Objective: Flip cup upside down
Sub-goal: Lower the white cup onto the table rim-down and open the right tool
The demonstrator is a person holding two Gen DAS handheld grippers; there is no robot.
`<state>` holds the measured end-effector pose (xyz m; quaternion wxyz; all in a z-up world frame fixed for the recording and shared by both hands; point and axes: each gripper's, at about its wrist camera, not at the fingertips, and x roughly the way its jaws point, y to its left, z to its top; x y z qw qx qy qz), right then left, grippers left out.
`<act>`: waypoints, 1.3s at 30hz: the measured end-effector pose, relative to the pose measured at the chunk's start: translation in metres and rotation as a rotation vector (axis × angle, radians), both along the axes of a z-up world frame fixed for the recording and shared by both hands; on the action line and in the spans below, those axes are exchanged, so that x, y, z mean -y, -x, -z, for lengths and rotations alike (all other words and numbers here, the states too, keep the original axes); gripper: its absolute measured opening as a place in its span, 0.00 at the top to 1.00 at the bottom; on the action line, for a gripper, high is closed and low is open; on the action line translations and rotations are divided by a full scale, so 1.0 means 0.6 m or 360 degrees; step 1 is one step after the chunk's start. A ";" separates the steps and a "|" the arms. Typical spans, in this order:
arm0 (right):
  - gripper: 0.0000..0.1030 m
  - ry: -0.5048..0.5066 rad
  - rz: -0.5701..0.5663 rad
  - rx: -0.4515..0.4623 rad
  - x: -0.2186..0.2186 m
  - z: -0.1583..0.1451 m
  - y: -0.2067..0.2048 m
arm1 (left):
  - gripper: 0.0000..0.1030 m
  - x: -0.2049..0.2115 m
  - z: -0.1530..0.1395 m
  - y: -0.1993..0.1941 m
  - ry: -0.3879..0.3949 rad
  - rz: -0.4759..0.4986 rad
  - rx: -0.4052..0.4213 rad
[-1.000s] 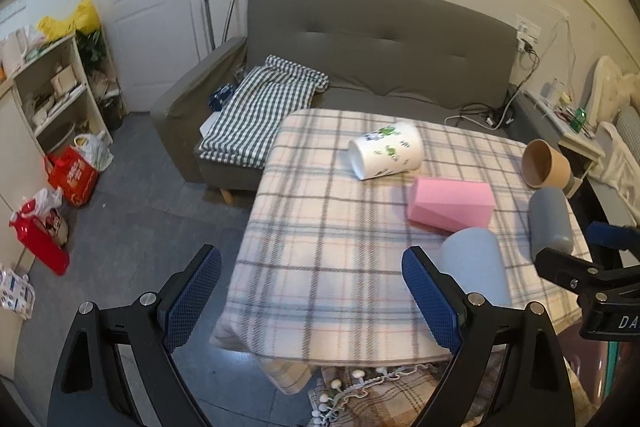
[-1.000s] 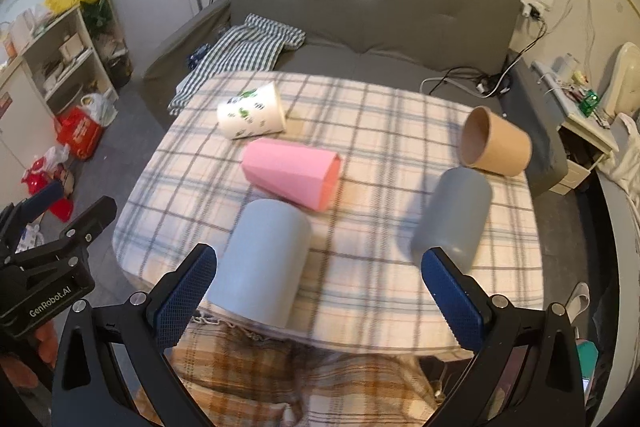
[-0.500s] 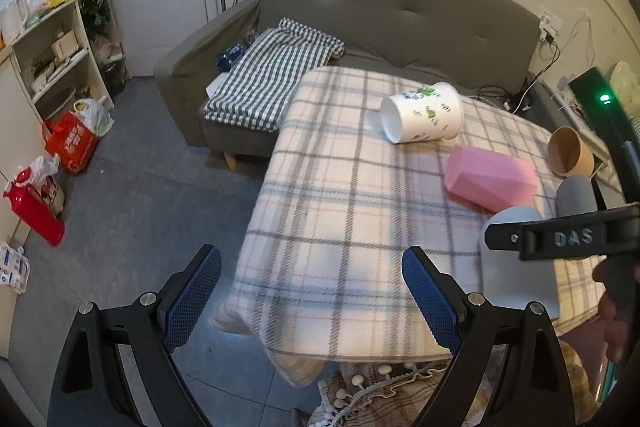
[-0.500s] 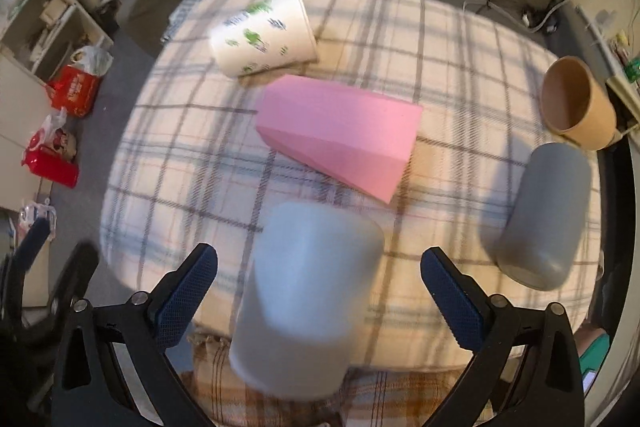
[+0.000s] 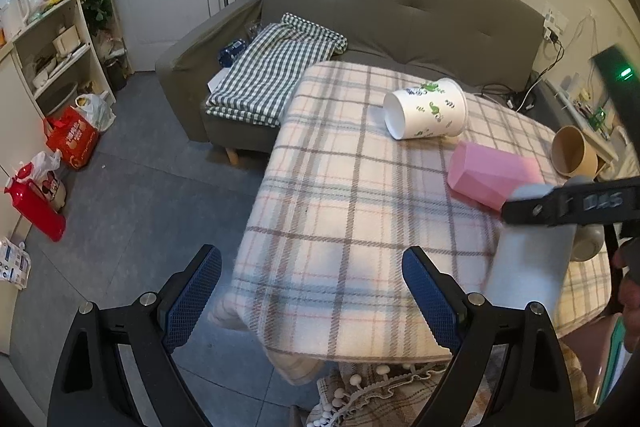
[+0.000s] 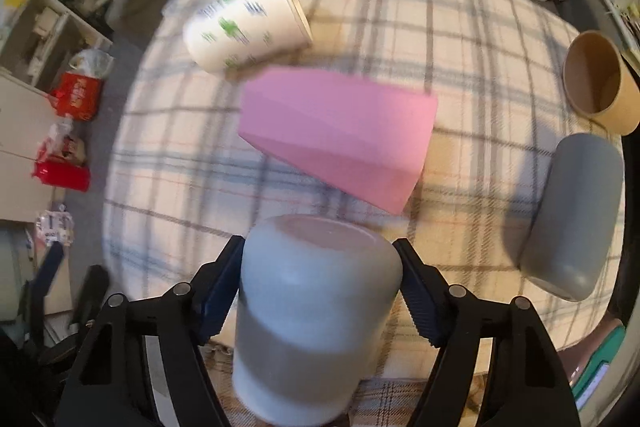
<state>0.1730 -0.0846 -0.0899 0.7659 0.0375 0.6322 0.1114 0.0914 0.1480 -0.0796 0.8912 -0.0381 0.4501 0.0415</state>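
Note:
A light grey-blue cup (image 6: 316,311) lies on its side at the near edge of the plaid table (image 6: 460,39). My right gripper (image 6: 320,287) has its blue pads against both sides of this cup, shut on it. In the left wrist view the same cup (image 5: 528,267) shows at the right with the right gripper's black body across it. My left gripper (image 5: 312,299) is open and empty, hanging off the table's left front corner above the floor.
A pink faceted cup (image 6: 340,139), a white cup with green print (image 6: 244,23), a brown paper cup (image 6: 600,83) and a dark grey cup (image 6: 572,215) all lie on their sides on the table. A grey sofa (image 5: 392,7) stands behind it. Shelves and bags are at the left.
My right gripper has moved down and forward over the light grey-blue cup and closed its fingers onto it. The left gripper has drifted a little to the left and stays open.

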 end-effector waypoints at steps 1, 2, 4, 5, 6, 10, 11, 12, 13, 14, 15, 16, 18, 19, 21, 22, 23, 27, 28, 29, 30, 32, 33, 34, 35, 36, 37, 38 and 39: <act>0.29 -0.0015 -0.0011 0.0050 0.001 -0.014 0.004 | 0.08 0.001 -0.002 0.001 -0.0001 0.0001 0.0004; 0.29 -0.0018 -0.0041 0.0133 0.001 -0.033 0.014 | 0.08 0.003 -0.006 0.002 -0.0005 0.0001 0.0012; 0.30 0.0024 -0.0111 0.0278 -0.002 -0.059 0.033 | 0.08 0.009 -0.011 0.005 -0.0009 0.0002 0.0024; 0.30 0.0045 -0.0140 0.0336 -0.006 -0.068 0.041 | 0.08 0.010 -0.013 0.005 -0.0009 0.0002 0.0026; 0.30 0.0055 -0.0165 0.0398 -0.009 -0.073 0.053 | 0.08 0.012 -0.014 0.006 -0.0008 0.0002 0.0029; 0.30 0.0112 -0.0240 0.0546 -0.014 -0.077 0.079 | 0.08 0.021 -0.016 0.008 -0.0012 -0.0002 0.0030; 0.30 0.0110 -0.0254 0.0551 -0.013 -0.077 0.083 | 0.08 0.022 -0.015 0.008 -0.0014 -0.0007 0.0029; 0.30 0.0112 -0.0261 0.0552 -0.017 -0.075 0.085 | 0.08 0.022 -0.015 0.009 -0.0012 -0.0009 0.0027; 0.30 0.0124 -0.0270 0.0553 -0.020 -0.071 0.086 | 0.08 0.022 -0.014 0.010 -0.0011 -0.0011 0.0025; 0.30 0.0140 -0.0279 0.0553 -0.021 -0.068 0.085 | 0.08 0.023 -0.013 0.009 -0.0012 -0.0017 0.0019; 0.30 0.0148 -0.0284 0.0554 -0.020 -0.067 0.088 | 0.08 0.024 -0.012 0.010 -0.0013 -0.0020 0.0017; 0.30 0.0154 -0.0293 0.0555 -0.021 -0.063 0.089 | 0.08 0.024 -0.011 0.010 -0.0014 -0.0023 0.0013; 0.30 0.0158 -0.0309 0.0547 -0.026 -0.053 0.089 | 0.08 0.025 -0.008 0.009 -0.0016 -0.0027 0.0005; 0.30 0.0160 -0.0315 0.0537 -0.027 -0.048 0.090 | 0.08 0.025 -0.007 0.010 -0.0017 -0.0028 0.0002; 0.30 0.0170 -0.0332 0.0557 -0.030 -0.045 0.093 | 0.08 0.025 -0.006 0.010 -0.0021 -0.0029 -0.0001; 0.30 0.0175 -0.0343 0.0562 -0.032 -0.045 0.094 | 0.08 0.025 -0.006 0.010 -0.0022 -0.0029 -0.0002; 0.30 0.0182 -0.0354 0.0567 -0.034 -0.045 0.095 | 0.08 0.025 -0.005 0.010 -0.0023 -0.0030 -0.0005; 0.30 0.0181 -0.0352 0.0568 -0.035 -0.044 0.095 | 0.08 0.025 -0.006 0.010 -0.0024 -0.0029 -0.0005; 0.30 0.0176 -0.0348 0.0568 -0.034 -0.043 0.095 | 0.08 0.025 -0.006 0.010 -0.0024 -0.0029 -0.0005; 0.30 0.0172 -0.0344 0.0567 -0.033 -0.044 0.094 | 0.08 0.027 -0.007 0.010 -0.0026 -0.0028 -0.0003; 0.30 0.0168 -0.0332 0.0565 -0.031 -0.044 0.093 | 0.08 0.027 -0.009 0.012 -0.0029 -0.0027 0.0000; 0.30 0.0155 -0.0305 0.0556 -0.026 -0.045 0.090 | 0.08 0.028 -0.015 0.013 -0.0038 -0.0026 0.0011; 0.29 0.0150 -0.0296 0.0560 -0.023 -0.047 0.089 | 0.08 0.029 -0.019 0.014 -0.0043 -0.0027 0.0017; 0.24 0.0139 -0.0280 0.0580 -0.019 -0.053 0.091 | 0.08 0.030 -0.023 0.016 -0.0049 -0.0028 0.0025; 0.20 0.0117 -0.0268 0.0607 -0.015 -0.062 0.093 | 0.08 0.030 -0.029 0.018 -0.0053 -0.0028 0.0033; 0.19 0.0102 -0.0260 0.0625 -0.012 -0.068 0.094 | 0.08 0.031 -0.035 0.020 -0.0059 -0.0028 0.0043; 0.19 0.0085 -0.0245 0.0657 -0.007 -0.080 0.097 | 0.08 0.033 -0.041 0.021 -0.0064 -0.0029 0.0051; 0.19 0.0077 -0.0233 0.0681 -0.003 -0.090 0.099 | 0.08 0.036 -0.049 0.025 -0.0070 -0.0029 0.0068; 0.19 0.0069 -0.0225 0.0701 0.001 -0.100 0.101 | 0.08 0.037 -0.057 0.027 -0.0076 -0.0027 0.0081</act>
